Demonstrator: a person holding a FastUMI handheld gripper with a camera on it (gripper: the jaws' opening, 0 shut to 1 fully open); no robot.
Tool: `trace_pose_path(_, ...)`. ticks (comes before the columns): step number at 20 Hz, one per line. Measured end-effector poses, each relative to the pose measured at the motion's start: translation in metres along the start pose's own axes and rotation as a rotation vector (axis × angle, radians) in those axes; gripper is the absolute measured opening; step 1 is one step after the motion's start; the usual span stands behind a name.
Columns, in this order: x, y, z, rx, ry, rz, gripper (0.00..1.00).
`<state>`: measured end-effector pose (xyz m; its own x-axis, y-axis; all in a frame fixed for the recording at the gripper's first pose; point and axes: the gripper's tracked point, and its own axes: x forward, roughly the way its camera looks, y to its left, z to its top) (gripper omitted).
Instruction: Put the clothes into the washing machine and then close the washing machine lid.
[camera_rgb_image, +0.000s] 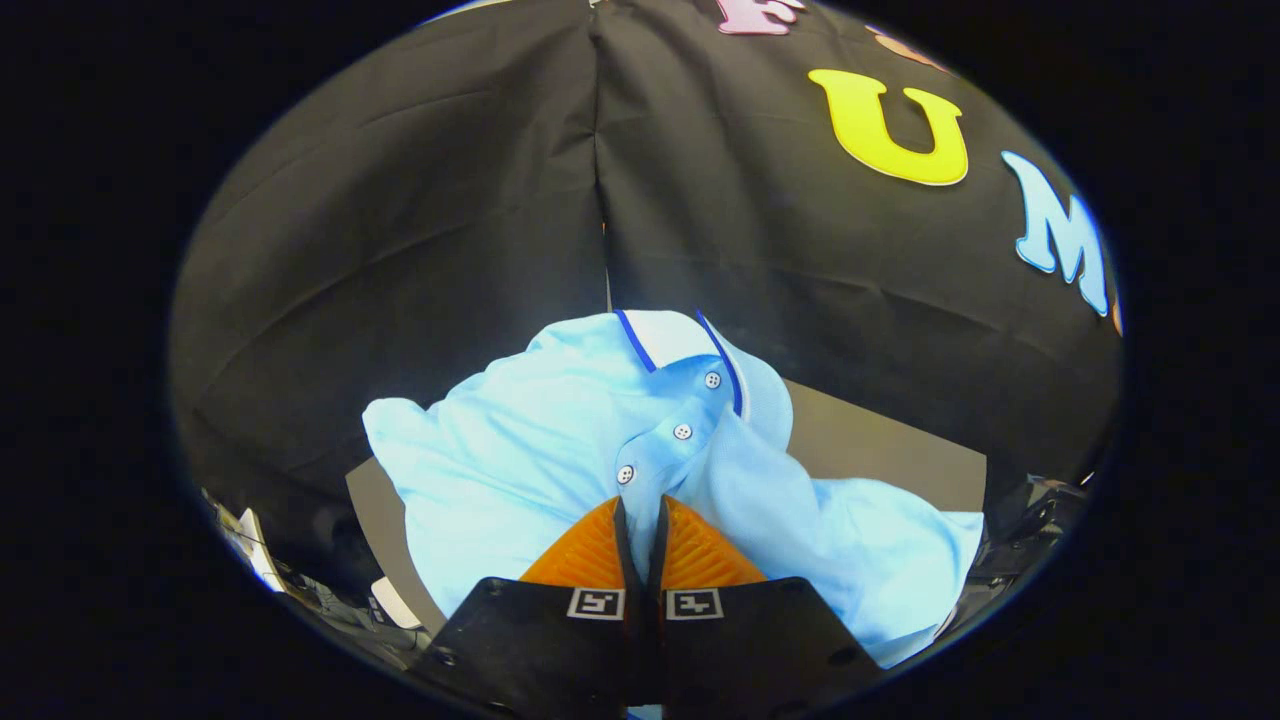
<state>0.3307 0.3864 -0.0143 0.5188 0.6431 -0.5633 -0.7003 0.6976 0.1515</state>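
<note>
Gripper view. Jaws (641, 503) nearly closed: the two fingers (590, 550) stand side by side with only a thin dark slit between them. At their tips they meet the lower end of the button placket of a light blue polo shirt (520, 450); a fold of the fabric appears pinched in the slit, but the contact point itself is hidden by the fingertips, so a firm grip on both sides cannot be confirmed.

Shirt position relative to the jaws: it spreads from the fingertips outward in all forward directions. Placket with three white buttons (683, 431) runs from the tips toward 1 o'clock, ending at the collar (680, 340), which is white with a dark blue stripe and sits at 12 o'clock, beyond the fingers. One crumpled mass of cloth, with a sleeve-like lobe, lies toward 10 o'clock. Another fold trails toward 3 to 4 o'clock, passing beside the right finger.

Under the shirt a grey surface (880, 450) shows at 2 o'clock and again as a strip at 8 o'clock. Black cloth wall (400, 230) of the booth rises behind, with a vertical seam at 12 o'clock.
</note>
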Motion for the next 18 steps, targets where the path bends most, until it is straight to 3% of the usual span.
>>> trace_pose_path(6,-0.033,0.002,0.022,0.060,-0.117,0.040,0.01)
trace_pose_path(18,-0.118,-0.015,0.042,0.053,-0.286,0.023,0.01)
